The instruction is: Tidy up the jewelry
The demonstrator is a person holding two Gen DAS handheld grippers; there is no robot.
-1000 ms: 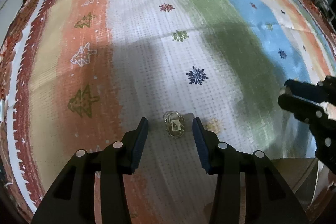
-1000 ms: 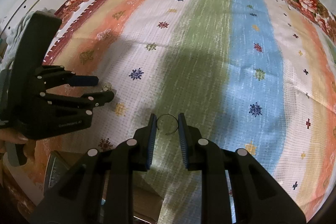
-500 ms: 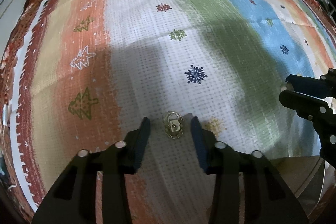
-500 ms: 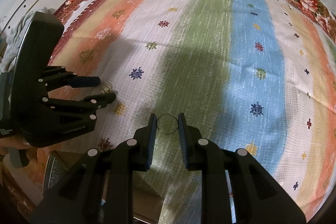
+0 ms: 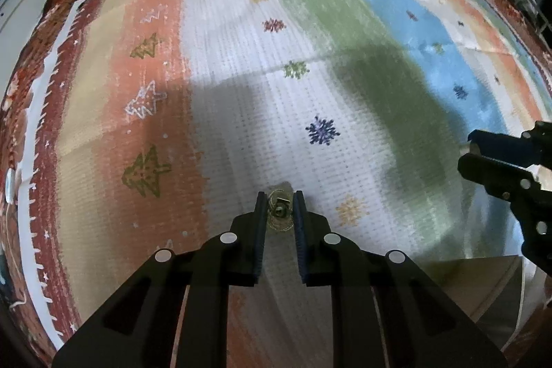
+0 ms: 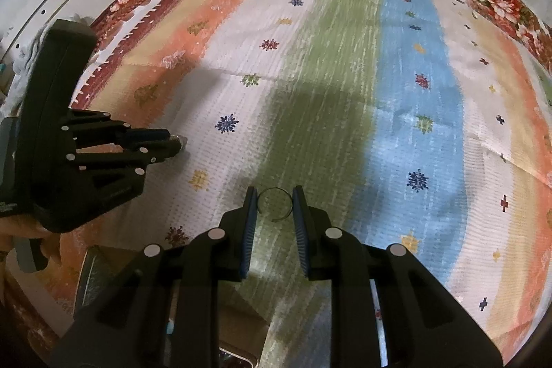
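Left tongs (image 5: 280,208): black frame, blue ribbed pads, pointed steeply down at the cloth. Jaws have just been closing and now stand narrow, pressed against both sides of a small jewelry packet (image 5: 279,211), a clear wrapper with a gold-toned piece inside, detail too small to name. Packet lies on the white band of the cloth, just beside a yellow snowflake motif (image 5: 351,210).

Right tongs (image 6: 275,204): same build, also pointed down. Jaws stand narrowly apart, clamped on a thin dark wire ring (image 6: 275,204), an open hoop with a gap at its lower side. Ring sits over the green band of the cloth; whether it rests on the cloth or is lifted cannot be told.

Striped tablecloth (image 6: 407,99): bands of orange, white, green and blue with small snowflake and tree motifs, red floral border, covering the bench.

Person's hand (image 6: 20,230): partly seen at the left edge of the right wrist view, gripping the handle of the left tongs.
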